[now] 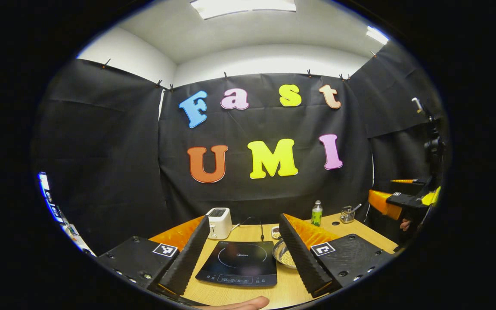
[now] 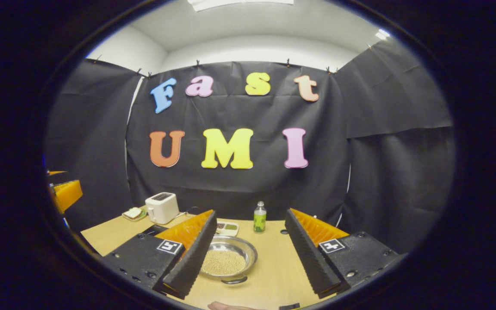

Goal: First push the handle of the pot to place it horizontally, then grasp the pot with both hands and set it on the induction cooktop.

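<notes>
In the left gripper view, the left gripper [image 1: 243,262] is held above the light wooden table [image 1: 286,288] with its jaws spread wide and nothing between them. Framed between its fingers lies the flat black induction cooktop [image 1: 239,263], resting on the table. The shallow round steel pot filled with pale grains [image 1: 286,255] is seen just right of the cooktop, partly hidden behind the right finger. A white toaster [image 1: 219,223] stands behind the cooktop, and a small green-labelled bottle [image 1: 316,213] stands farther back to the right.

In the right gripper view, the right gripper [image 2: 248,262] is likewise held with jaws wide apart and empty. The pot [image 2: 228,258] sits on the table between the fingers, closer to the left one, which covers its left edge. A dark looped handle [image 2: 234,280] is seen at the pot's near rim, pointing toward the camera.
</notes>
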The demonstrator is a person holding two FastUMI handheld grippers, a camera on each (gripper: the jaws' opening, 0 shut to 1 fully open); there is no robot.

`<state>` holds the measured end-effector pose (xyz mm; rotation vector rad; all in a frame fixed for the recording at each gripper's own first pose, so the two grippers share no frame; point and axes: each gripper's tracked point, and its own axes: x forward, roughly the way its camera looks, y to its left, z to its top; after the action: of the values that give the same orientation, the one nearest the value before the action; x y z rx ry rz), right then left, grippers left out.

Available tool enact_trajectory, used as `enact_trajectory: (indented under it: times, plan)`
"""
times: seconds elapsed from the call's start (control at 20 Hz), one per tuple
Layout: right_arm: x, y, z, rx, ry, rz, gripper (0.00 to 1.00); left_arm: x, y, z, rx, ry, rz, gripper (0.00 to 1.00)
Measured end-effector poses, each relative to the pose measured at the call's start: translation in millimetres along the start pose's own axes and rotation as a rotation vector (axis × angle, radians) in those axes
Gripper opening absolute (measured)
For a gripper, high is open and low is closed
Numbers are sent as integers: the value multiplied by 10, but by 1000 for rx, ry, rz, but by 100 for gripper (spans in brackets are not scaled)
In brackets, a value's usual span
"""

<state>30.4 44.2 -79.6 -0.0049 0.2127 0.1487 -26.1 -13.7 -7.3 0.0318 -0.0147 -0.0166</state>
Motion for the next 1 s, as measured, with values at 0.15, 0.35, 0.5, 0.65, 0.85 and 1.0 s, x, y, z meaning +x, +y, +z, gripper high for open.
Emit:
enact_trajectory:
  times: [0.15,0.35,0.5,0.65,0.85,1.0]
  plan:
    - [193,181,-333,-2,110,75,87,-59,-33,23,6,-12,-10,96]
    - [415,378,-734,-44,219,127,53,-81,-81,0,15,-21,-24,96]
    - [513,501,-1063,-76,290,155,20,-78,-73,-46,14,-13,-24,96]
    - [611,591,-1400,-86,356,172,1,-67,-65,-55,5,-11,-24,96]
    - [716,700,-1881,-70,480,195,4,-79,-19,-46,6,-20,-16,96]
    - [731,752,-2195,-32,574,210,4,-87,-15,-64,10,-18,-19,96]
